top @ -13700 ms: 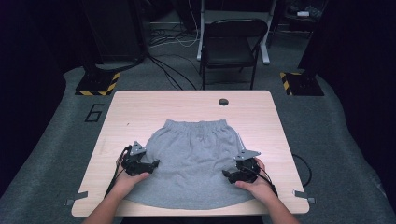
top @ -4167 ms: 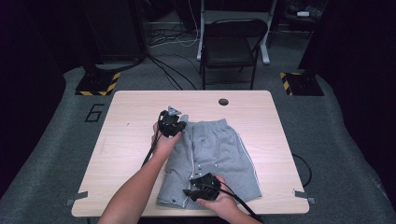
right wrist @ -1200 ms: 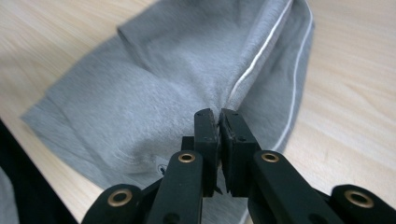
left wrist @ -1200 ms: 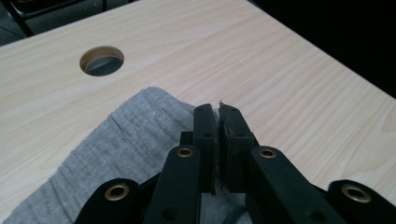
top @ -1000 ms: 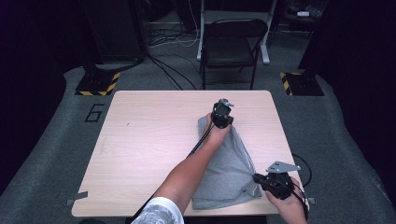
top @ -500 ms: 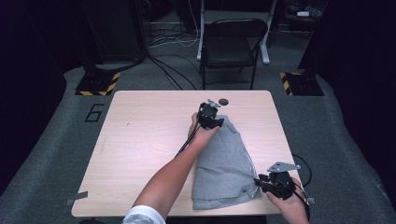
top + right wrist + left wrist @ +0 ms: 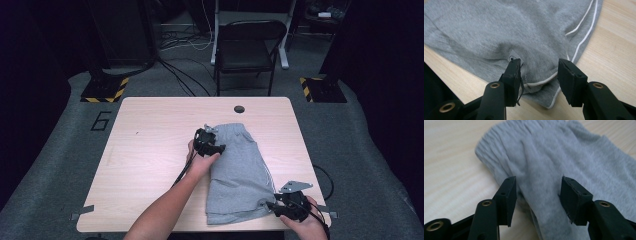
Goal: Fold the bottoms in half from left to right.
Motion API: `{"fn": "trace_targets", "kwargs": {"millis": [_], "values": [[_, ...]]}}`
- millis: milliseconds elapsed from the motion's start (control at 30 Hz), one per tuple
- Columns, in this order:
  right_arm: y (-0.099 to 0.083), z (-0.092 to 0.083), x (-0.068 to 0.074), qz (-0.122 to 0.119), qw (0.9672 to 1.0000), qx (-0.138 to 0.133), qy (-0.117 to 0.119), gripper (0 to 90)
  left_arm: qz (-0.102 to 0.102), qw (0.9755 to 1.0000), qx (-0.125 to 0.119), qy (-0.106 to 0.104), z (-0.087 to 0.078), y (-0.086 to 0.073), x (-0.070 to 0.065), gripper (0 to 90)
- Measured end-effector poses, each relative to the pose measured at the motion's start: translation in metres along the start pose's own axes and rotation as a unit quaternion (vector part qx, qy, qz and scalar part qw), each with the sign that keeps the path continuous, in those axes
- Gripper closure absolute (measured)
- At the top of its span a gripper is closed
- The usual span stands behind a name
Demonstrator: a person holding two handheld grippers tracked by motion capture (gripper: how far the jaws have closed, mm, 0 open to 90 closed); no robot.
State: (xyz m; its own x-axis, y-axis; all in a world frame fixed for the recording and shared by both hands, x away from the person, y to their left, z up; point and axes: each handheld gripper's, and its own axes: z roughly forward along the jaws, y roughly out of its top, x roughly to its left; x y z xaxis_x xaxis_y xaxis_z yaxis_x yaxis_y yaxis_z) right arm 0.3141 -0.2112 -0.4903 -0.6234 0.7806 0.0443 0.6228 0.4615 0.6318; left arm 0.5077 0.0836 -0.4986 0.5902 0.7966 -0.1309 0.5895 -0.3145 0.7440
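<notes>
Both hand-held grippers have just been opening. Your left hand-held gripper (image 7: 536, 197) stands wide, with the waistband fold of the grey knit shorts with white side piping (image 7: 239, 167) loose between its jaws; the pads don't press. Your right hand-held gripper (image 7: 539, 80) stands half open over the hem corner, not clamped. Back both straight out so the fold stays put. The shorts lie folded lengthwise on the light wooden table (image 7: 150, 150), elastic waist just ahead of the left one.

Light falls from above on the table (image 7: 150, 150), which is evenly bright, while the room around the table is dark. Both gripper views are soft: the shorts (image 7: 564, 157) blur toward the far edge, and the jaws nearest the lens are slightly unsharp.
</notes>
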Motion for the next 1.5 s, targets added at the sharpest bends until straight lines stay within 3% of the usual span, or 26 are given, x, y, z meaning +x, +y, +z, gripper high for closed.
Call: {"fn": "trace_targets", "kwargs": {"millis": [133,200,233,267,300,400,467,500,667,700,767,867,1100,1133,1200,1267,1500], "values": [[0.0,0.007,0.0,-0.004,0.9999,0.01,0.003,52.9,0.011,0.9998,0.018,0.008,0.005,-0.008,-0.004,42.0],[-0.001,0.011,0.001,-0.006,0.9998,0.017,0.004,53.1,0.006,0.9998,0.013,0.014,0.009,-0.011,-0.006,41.5],[-0.001,0.013,0.001,-0.015,0.9997,0.02,0.002,53.7,0.009,0.9997,0.019,0.012,0.011,-0.011,-0.006,42.6],[0.0,0.016,0.002,-0.026,0.9994,0.025,-0.002,56.3,0.012,0.9996,0.025,0.009,0.013,-0.012,-0.005,48.2],[0.0,0.016,0.002,-0.026,0.9994,0.025,-0.002,56.3,0.013,0.9996,0.023,0.009,0.013,-0.013,-0.005,48.2],[0.001,0.018,0.003,-0.031,0.999,0.033,0.002,61.3,0.02,0.9995,0.023,0.0,0.015,-0.012,-0.008,65.3],[0.003,0.019,0.003,-0.034,0.9989,0.031,0.003,72.0,0.022,0.9995,0.019,-0.007,0.016,-0.012,-0.009,78.6],[0.004,0.019,0.003,-0.035,0.9987,0.037,0.005,74.6,0.032,0.9991,0.025,-0.007,0.015,-0.011,-0.009,81.1],[0.009,0.022,0.005,-0.041,0.9981,0.042,0.019,79.5,0.037,0.9989,0.03,0.0,0.013,-0.01,-0.006,83.6],[0.01,0.024,0.006,-0.039,0.9984,0.038,0.016,79.8,0.029,0.9992,0.025,0.004,0.011,-0.01,-0.003,83.7],[0.015,0.027,0.01,-0.042,0.9976,0.041,0.038,80.3,0.025,0.9993,0.026,0.006,0.009,-0.008,0.002,83.8],[0.025,0.032,0.018,-0.07,0.9953,0.044,0.051,80.6,0.023,0.9994,0.023,0.013,0.003,-0.005,0.013,83.8],[0.052,0.049,0.041,-0.093,0.9912,0.033,0.088,80.9,0.018,0.9989,0.03,0.032,-0.015,-0.003,0.042,83.7],[0.058,0.054,0.049,-0.1,0.9899,0.027,0.097,81.0,0.016,0.9988,0.029,0.034,-0.017,-0.003,0.046,83.7],[0.059,0.055,0.053,-0.098,0.9898,0.027,0.1,81.1,0.015,0.9987,0.032,0.037,-0.022,-0.004,0.053,83.6],[0.067,0.062,0.063,-0.117,0.9865,0.022,0.112,81.2,0.013,0.9985,0.033,0.041,-0.026,-0.005,0.06,83.6],[0.079,0.073,0.077,-0.123,0.9856,0.007,0.116,81.2,-0.002,0.9983,0.032,0.05,-0.038,-0.011,0.084,83.4]]}}
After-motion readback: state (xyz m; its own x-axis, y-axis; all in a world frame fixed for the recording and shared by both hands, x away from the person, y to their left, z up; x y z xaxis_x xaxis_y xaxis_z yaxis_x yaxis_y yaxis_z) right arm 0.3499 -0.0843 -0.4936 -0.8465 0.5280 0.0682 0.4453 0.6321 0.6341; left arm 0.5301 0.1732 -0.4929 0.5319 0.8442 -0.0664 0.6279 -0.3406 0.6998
